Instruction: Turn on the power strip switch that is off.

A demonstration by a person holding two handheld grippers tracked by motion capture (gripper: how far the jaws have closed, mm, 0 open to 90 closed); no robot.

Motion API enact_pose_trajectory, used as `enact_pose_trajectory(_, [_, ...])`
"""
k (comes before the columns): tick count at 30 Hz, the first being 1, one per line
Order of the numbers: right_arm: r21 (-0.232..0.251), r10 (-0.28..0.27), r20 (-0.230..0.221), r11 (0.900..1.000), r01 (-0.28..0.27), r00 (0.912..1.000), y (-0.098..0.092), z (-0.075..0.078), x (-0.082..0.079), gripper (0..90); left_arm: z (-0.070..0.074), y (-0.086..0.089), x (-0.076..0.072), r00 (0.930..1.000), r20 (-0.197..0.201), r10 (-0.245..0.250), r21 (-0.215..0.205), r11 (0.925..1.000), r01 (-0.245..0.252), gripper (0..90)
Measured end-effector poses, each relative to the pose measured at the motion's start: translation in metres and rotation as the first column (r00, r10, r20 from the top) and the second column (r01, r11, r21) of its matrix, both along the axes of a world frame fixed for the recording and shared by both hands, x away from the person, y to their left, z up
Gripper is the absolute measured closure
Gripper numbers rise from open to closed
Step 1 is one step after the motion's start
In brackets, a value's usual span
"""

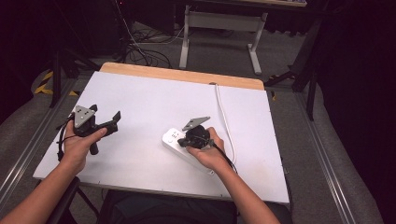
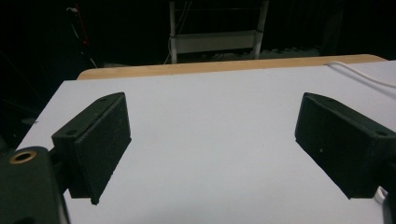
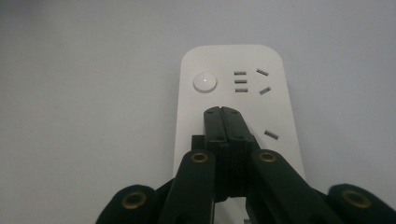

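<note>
A white power strip (image 1: 173,139) lies on the white table top (image 1: 154,102), its round button (image 3: 205,82) and socket slots facing up. My right gripper (image 3: 222,112) is shut, jaws pressed together with nothing between them, and its tips hover over or rest on the strip (image 3: 233,60) just below the button; contact cannot be told. In the high view the right gripper (image 1: 187,138) sits over the strip's near end. My left gripper (image 1: 109,122) is held at the table's left side, jaws wide open and empty, with its pads (image 2: 100,140) spread over bare table (image 2: 210,140).
The strip's white cable (image 1: 224,112) runs from the table's far edge toward the strip, and shows at the right of the left gripper view (image 2: 359,74). A wooden edge (image 1: 182,74) borders the far side. Beyond stand a white desk frame (image 1: 219,28) and floor cables.
</note>
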State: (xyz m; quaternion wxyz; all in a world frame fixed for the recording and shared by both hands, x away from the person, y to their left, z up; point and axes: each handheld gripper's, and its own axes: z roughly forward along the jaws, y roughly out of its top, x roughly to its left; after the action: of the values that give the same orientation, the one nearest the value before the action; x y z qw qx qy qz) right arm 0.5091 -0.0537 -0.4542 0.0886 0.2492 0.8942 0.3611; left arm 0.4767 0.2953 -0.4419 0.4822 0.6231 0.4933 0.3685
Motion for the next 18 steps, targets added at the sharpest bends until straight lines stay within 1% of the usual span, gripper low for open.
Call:
enact_pose_trajectory(1, [-0.006,0.001,0.005,1.0,-0.001,1.0,0.002,0.0,-0.001,90.0,0.0,0.0,0.0,1.0,-0.001,0.003,0.001,1.0,-0.003,11.1])
enact_pose_trajectory(2, [0.008,0.02,-0.023,1.0,-0.02,0.9995,0.002,-0.002,-0.001,90.0,0.0,0.0,0.0,1.0,0.0,0.005,0.0,1.0,-0.005,11.2])
enact_pose_trajectory(3, [0.029,0.021,-0.039,0.999,-0.02,0.999,0.003,-0.003,-0.003,90.0,0.0,0.001,0.0,1.0,-0.001,0.007,0.0,1.0,-0.007,11.1])
enact_pose_trajectory(4, [0.007,0.026,-0.015,1.0,-0.026,0.9996,0.005,-0.002,-0.005,90.0,0.0,0.001,0.0,1.0,-0.001,0.007,0.0,1.0,-0.007,11.1])
enact_pose_trajectory(5, [-0.033,0.025,0.011,0.999,-0.025,0.9996,0.009,0.0,-0.007,90.0,0.0,0.001,0.0,1.0,-0.002,0.008,-0.002,1.0,-0.008,11.1])
enact_pose_trajectory(6, [-0.07,0.025,0.055,0.997,-0.021,0.9982,0.013,0.0,-0.011,90.0,0.0,0.001,0.0,0.9999,-0.003,0.01,-0.002,1.0,-0.01,11.1])
enact_pose_trajectory(7, [-0.07,0.025,0.055,0.997,-0.021,0.9982,0.013,0.0,-0.011,90.0,0.0,0.001,0.0,0.9999,-0.003,0.01,-0.002,1.0,-0.01,11.2])
enact_pose_trajectory(8, [-0.094,0.028,0.087,0.995,-0.02,0.9958,0.015,0.0,-0.013,90.0,0.0,0.001,0.0,1.0,-0.001,0.009,-0.004,0.9999,-0.009,11.2])
enact_pose_trajectory(10, [-0.064,0.006,0.055,0.998,-0.003,0.9985,0.012,0.0,-0.008,90.0,0.0,0.002,-0.001,1.0,-0.002,0.009,-0.004,1.0,-0.009,11.2])
enact_pose_trajectory(11, [-0.064,0.006,0.055,0.998,-0.003,0.9985,0.012,0.0,-0.008,90.0,0.0,0.002,-0.001,1.0,-0.001,0.009,-0.006,0.9999,-0.009,11.2])
enact_pose_trajectory(12, [-0.051,0.004,0.033,0.999,-0.002,0.9995,0.009,0.0,-0.007,90.0,0.0,0.003,-0.001,1.0,-0.004,0.008,-0.007,0.9999,-0.008,11.2])
enact_pose_trajectory(15, [-0.058,0.006,0.04,0.998,-0.003,0.9992,0.009,0.0,-0.007,90.0,0.0,0.003,-0.001,1.0,-0.005,0.007,-0.007,1.0,-0.007,11.2])
enact_pose_trajectory(18, [-0.046,0.0,0.035,0.999,0.002,0.9994,0.009,0.0,-0.007,90.0,0.0,0.002,0.0,1.0,-0.004,0.004,-0.005,1.0,-0.004,11.3])
